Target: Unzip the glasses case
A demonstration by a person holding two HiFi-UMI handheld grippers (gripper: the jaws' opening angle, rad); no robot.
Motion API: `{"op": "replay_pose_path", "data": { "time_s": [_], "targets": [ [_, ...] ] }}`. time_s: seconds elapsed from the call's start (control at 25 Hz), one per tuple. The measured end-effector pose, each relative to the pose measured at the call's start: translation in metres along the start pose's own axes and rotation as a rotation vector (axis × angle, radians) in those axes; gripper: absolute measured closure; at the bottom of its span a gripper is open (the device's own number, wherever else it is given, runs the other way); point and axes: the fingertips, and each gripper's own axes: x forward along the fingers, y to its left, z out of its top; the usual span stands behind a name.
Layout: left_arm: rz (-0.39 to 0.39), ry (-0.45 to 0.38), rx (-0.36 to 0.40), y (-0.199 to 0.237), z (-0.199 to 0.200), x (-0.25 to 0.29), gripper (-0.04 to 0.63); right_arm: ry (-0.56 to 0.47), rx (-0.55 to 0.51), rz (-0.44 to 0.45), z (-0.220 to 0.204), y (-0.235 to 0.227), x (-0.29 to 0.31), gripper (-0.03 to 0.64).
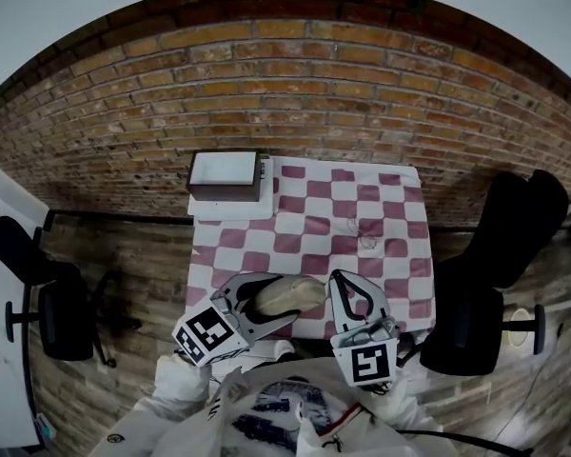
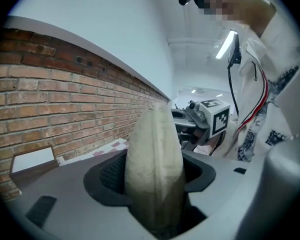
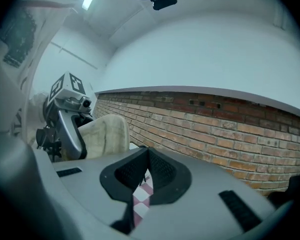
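In the head view a beige glasses case is held off the near edge of the checkered table, with my left gripper shut on it. In the left gripper view the case stands on edge and fills the gap between the jaws, whose dark pads press its sides. My right gripper hovers just right of the case, shut with nothing in it. Through the right gripper view's closed jaws only tablecloth shows, and the case sits left in the left gripper.
An open brown box with a white inside stands at the table's far left corner. A pair of wire glasses lies on the cloth. Black chairs stand to the right and left. A brick wall runs behind.
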Motion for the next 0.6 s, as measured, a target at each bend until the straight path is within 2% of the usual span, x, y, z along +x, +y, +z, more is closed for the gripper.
{"op": "replay_pose_path", "data": {
  "time_s": [0.6],
  "targets": [
    [0.026, 0.056, 0.032, 0.01, -0.021, -0.006, 0.313, 0.024, -0.051, 0.018, -0.003, 0.015, 0.014, 0.601]
  ]
}}
